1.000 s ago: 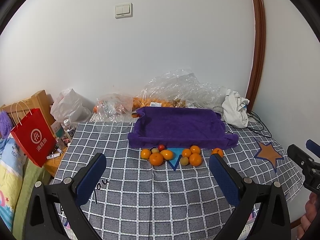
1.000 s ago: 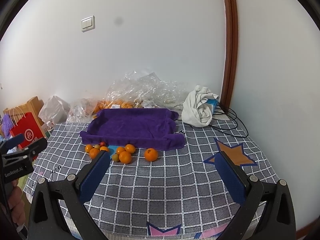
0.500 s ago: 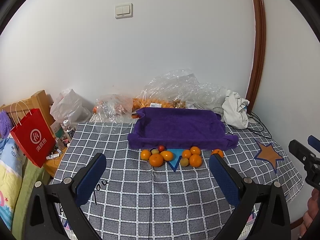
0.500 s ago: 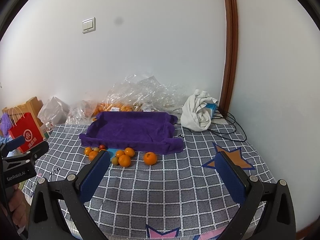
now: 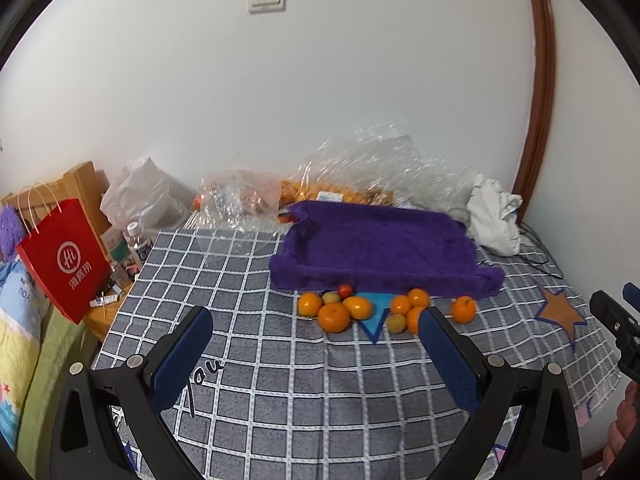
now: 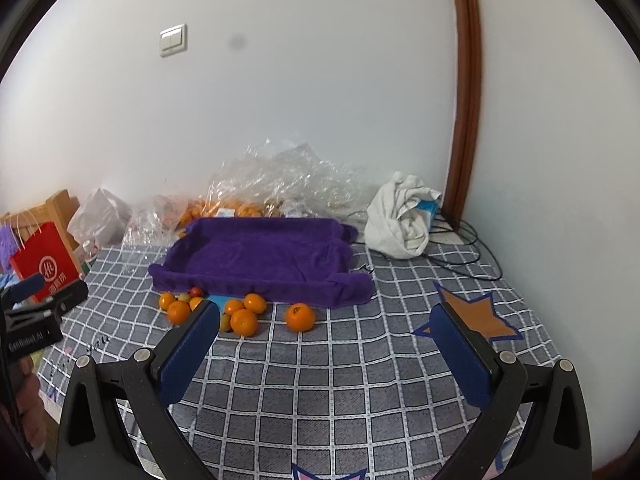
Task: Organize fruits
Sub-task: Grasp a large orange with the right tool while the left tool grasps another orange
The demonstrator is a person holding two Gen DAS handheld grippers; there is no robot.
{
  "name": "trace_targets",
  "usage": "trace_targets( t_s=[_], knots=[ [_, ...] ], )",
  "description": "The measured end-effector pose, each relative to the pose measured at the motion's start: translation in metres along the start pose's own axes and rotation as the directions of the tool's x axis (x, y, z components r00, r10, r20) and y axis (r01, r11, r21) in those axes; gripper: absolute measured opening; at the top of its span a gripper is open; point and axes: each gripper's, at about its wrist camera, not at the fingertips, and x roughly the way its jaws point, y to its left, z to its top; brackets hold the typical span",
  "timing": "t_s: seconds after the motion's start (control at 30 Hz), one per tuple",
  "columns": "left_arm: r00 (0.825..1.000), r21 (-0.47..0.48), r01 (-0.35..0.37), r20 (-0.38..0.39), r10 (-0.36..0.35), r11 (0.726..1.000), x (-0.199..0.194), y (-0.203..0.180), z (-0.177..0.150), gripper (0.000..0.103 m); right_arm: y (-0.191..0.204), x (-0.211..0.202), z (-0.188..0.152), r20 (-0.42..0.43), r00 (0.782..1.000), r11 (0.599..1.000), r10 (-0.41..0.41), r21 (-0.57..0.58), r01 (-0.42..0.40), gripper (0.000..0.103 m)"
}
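Several oranges (image 5: 334, 317) with a few small yellow-green fruits and a small red one (image 5: 344, 290) lie in a cluster on the checked cloth, just in front of a purple towel-lined tray (image 5: 380, 240). One orange (image 6: 300, 317) lies apart to the right. The tray (image 6: 260, 254) holds nothing. My left gripper (image 5: 316, 354) is open and empty, above the cloth short of the fruit. My right gripper (image 6: 326, 346) is open and empty, also short of the fruit.
Clear plastic bags (image 5: 360, 172) with more oranges lie behind the tray against the wall. A white cloth (image 6: 400, 216) and black cables (image 6: 472, 248) lie at the back right. A red paper bag (image 5: 66, 260) and bottles stand off the left edge.
Both grippers have moved a little forward toward the fruit, which now shows slightly larger. Both stay open. The fruit and tray have not moved.
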Motion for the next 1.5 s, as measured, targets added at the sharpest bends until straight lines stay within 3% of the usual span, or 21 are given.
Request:
trace_targets(
  t_s=[0.17, 0.27, 0.47, 0.63, 0.73, 0.87, 1.17, 1.27, 1.37, 1.5],
  knots=[
    [0.999, 0.019, -0.017, -0.043, 0.018, 1.000, 0.036, 0.009, -0.010, 0.103, -0.003, 0.046, -0.016, -0.069, 0.996, 0.999, 0.049, 0.021, -0.048, 0.103],
    [0.997, 0.030, -0.024, -0.071, 0.026, 0.999, 0.057, 0.015, -0.018, 0.102, -0.006, 0.071, -0.027, -0.091, 0.995, 0.998, 0.041, 0.044, -0.037, 0.103],
    [0.989, 0.018, 0.003, -0.146, -0.001, 1.000, 0.100, 0.028, -0.035, 0.090, -0.009, 0.120, -0.045, -0.139, 0.987, 0.996, 0.075, 0.067, -0.066, 0.101],
    [0.983, 0.033, 0.017, -0.185, -0.010, 0.999, 0.125, 0.032, -0.043, 0.085, -0.003, 0.155, -0.051, -0.172, 0.984, 0.998, 0.055, 0.044, -0.048, 0.081],
    [0.979, 0.025, 0.040, -0.203, -0.035, 0.999, 0.135, 0.036, -0.046, 0.085, 0.000, 0.171, -0.052, -0.173, 0.983, 0.998, 0.056, 0.044, -0.049, 0.080],
    [0.973, -0.004, 0.070, -0.222, -0.069, 0.998, 0.144, 0.040, -0.046, 0.085, 0.005, 0.193, -0.048, -0.216, 0.966, 0.989, 0.140, 0.069, -0.128, 0.076],
    [0.963, -0.013, 0.094, -0.251, -0.094, 0.996, 0.159, 0.028, -0.042, 0.085, 0.022, 0.235, -0.048, -0.310, 0.939, 0.988, 0.151, 0.018, -0.153, 0.062],
    [0.957, -0.031, 0.111, -0.266, -0.115, 0.993, 0.168, 0.021, -0.040, 0.085, 0.028, 0.240, -0.048, -0.305, 0.942, 0.988, 0.140, -0.013, -0.151, 0.060],
    [0.954, -0.031, 0.121, -0.274, -0.125, 0.992, 0.178, 0.011, -0.039, 0.085, 0.030, 0.239, -0.049, -0.299, 0.946, 0.988, 0.129, -0.039, -0.147, 0.052],
    [0.944, -0.040, 0.145, -0.294, -0.151, 0.989, 0.189, 0.000, -0.041, 0.072, 0.027, 0.234, -0.050, -0.295, 0.944, 0.985, 0.148, -0.042, -0.168, 0.044]
  ],
)
